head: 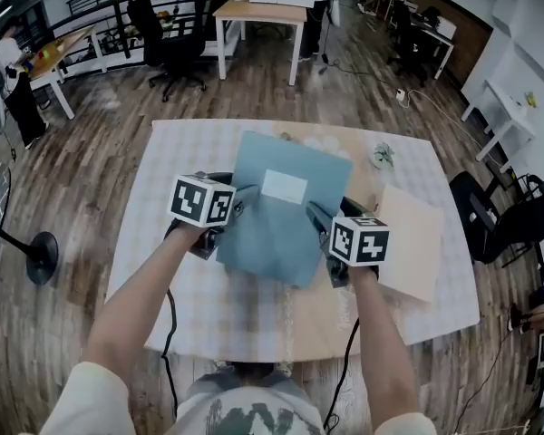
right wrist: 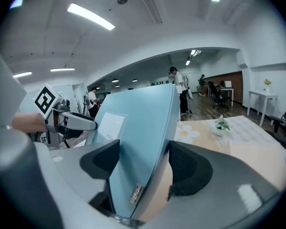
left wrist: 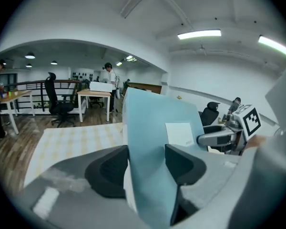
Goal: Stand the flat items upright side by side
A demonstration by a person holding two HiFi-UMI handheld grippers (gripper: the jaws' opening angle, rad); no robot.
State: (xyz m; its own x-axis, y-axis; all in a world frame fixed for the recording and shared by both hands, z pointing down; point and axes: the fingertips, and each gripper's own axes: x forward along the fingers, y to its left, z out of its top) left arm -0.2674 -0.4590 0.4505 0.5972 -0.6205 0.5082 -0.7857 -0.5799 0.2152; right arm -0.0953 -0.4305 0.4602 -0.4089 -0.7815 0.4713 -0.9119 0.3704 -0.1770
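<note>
A white rectangular label (head: 284,187) is sitting on the face of the pale blue folder (head: 281,229), between the left hand-held gripper (head: 247,196) and the right hand-held gripper (head: 315,214) and a little beyond their tips. Any writing on it is too faint to read. A small metal tag (right wrist: 136,193) low on the folder's edge, right at the right hand-held gripper's jaws, is carrying print too small to make out. The folder is looking thin, flat and smooth-faced, with rounded corners, and it is being held up, tilted, over the desk (head: 186,148). The left hand-held gripper is pinching the folder's left edge, both dark pads pressing on it, and the right hand-held gripper is pinching the opposite edge the same way. A tan flat board (head: 412,240) is lying on the desk just to the right of the right hand-held gripper, apart from the folder. Further ahead of that gripper a small green plant (head: 383,156) is standing on the desk's checked cloth
</note>
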